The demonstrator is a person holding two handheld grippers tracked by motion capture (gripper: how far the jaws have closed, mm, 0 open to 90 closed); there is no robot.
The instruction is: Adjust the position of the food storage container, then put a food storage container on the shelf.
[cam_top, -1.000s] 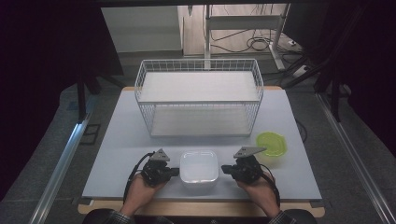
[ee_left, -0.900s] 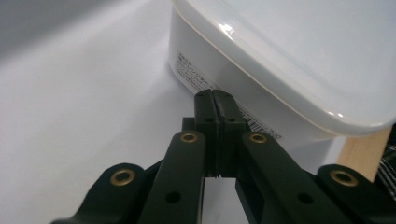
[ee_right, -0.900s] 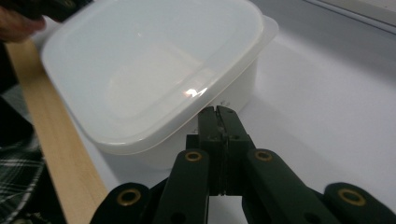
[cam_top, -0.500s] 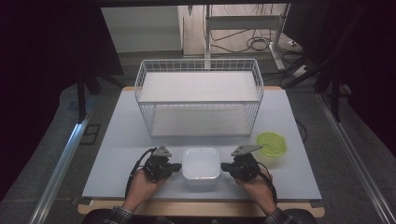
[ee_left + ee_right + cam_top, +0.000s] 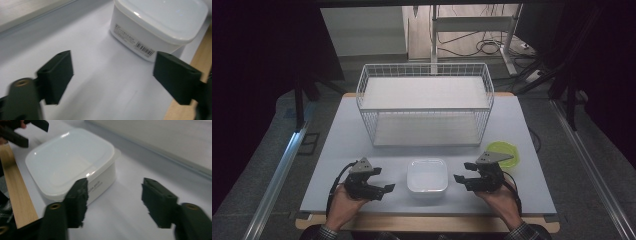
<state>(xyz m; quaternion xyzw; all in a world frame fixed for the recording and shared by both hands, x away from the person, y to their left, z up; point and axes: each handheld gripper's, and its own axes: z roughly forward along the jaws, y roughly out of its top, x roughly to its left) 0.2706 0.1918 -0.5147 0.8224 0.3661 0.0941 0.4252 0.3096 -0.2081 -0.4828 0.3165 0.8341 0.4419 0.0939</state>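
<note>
Table (image 5: 362,145): one container (image 5: 427,176), two grippers

white container (image 5: 150,27), label print unreadable

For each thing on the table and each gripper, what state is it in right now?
White container: lid on, upright, untouched between the grippers.
Wire basket: upright, nothing inside.
Green bowl: upright, contents unclear.
Left gripper: open, holding nothing.
Right gripper: open, holding nothing.
</note>
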